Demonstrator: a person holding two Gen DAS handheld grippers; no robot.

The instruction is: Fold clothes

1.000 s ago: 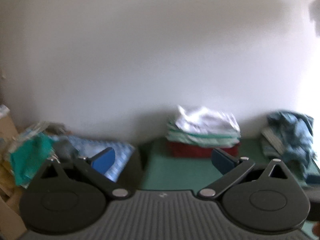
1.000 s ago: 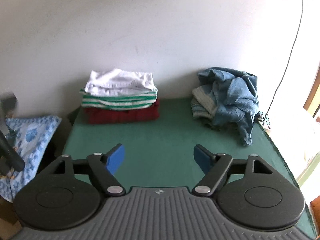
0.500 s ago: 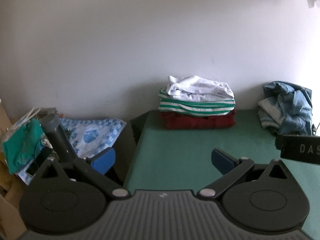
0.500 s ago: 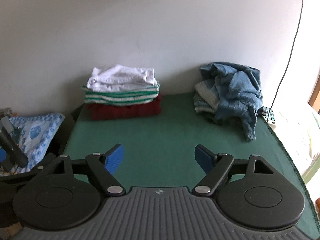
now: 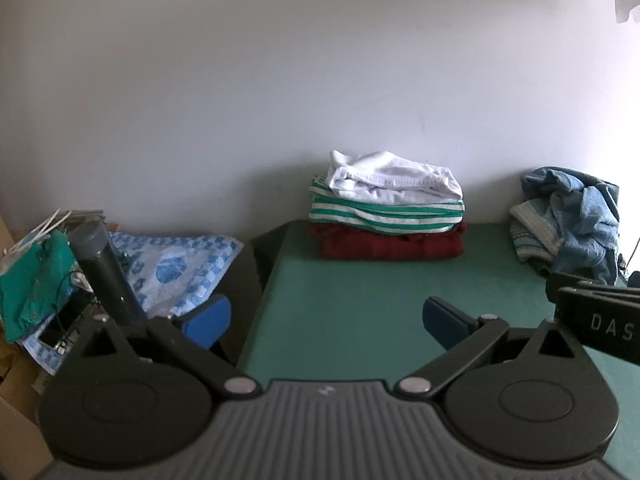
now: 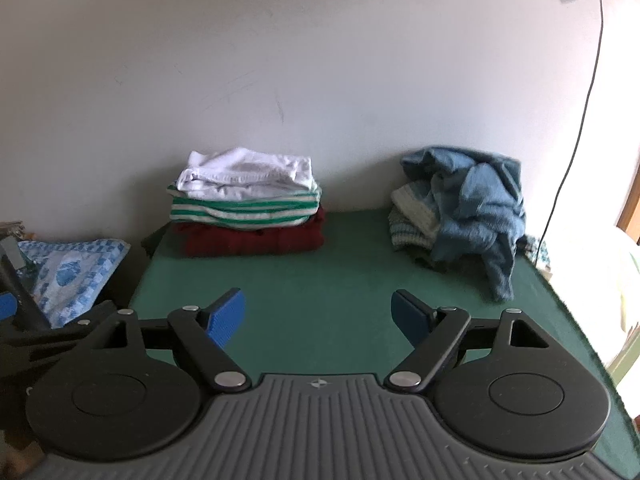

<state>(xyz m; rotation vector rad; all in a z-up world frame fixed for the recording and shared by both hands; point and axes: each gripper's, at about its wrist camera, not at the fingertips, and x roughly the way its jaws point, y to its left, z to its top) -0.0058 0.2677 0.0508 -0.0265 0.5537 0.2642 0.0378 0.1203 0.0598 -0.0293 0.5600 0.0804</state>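
The left gripper (image 5: 326, 320) hangs above the near left edge of the green table (image 5: 360, 300), its blue-padded fingers (image 5: 210, 318) spread wide apart with nothing between them; its left finger sits over the dark gap beside the table and its right finger over the green surface. The right gripper (image 6: 318, 314) is likewise spread and empty, both blue fingers (image 6: 226, 316) poised over the middle of the table (image 6: 320, 280), clear of any cloth. At the right edge of the left wrist view a black part lettered "DAS" (image 5: 600, 320) juts in, just beside the left gripper's right finger. At the back of the table, against the white wall (image 5: 280, 80), stands a folded stack (image 6: 248, 208): a white garment (image 6: 248, 174) on top, a green-and-white striped one (image 6: 244, 210) under it, and a dark red one (image 6: 252, 240) at the bottom. Well apart from it, in the far right corner, lies a crumpled heap of blue clothes (image 6: 472, 208) with a pale striped knit (image 6: 412, 216) tucked under its left side; one blue end trails forward onto the green. A thin dark cable (image 6: 580, 120) runs down the wall behind the heap. Off the table's left side a blue-and-white checked cloth (image 5: 172, 264) is draped over clutter, with a grey tube (image 5: 104, 272) leaning up in front of it and a teal cloth (image 5: 36, 280) just beside.
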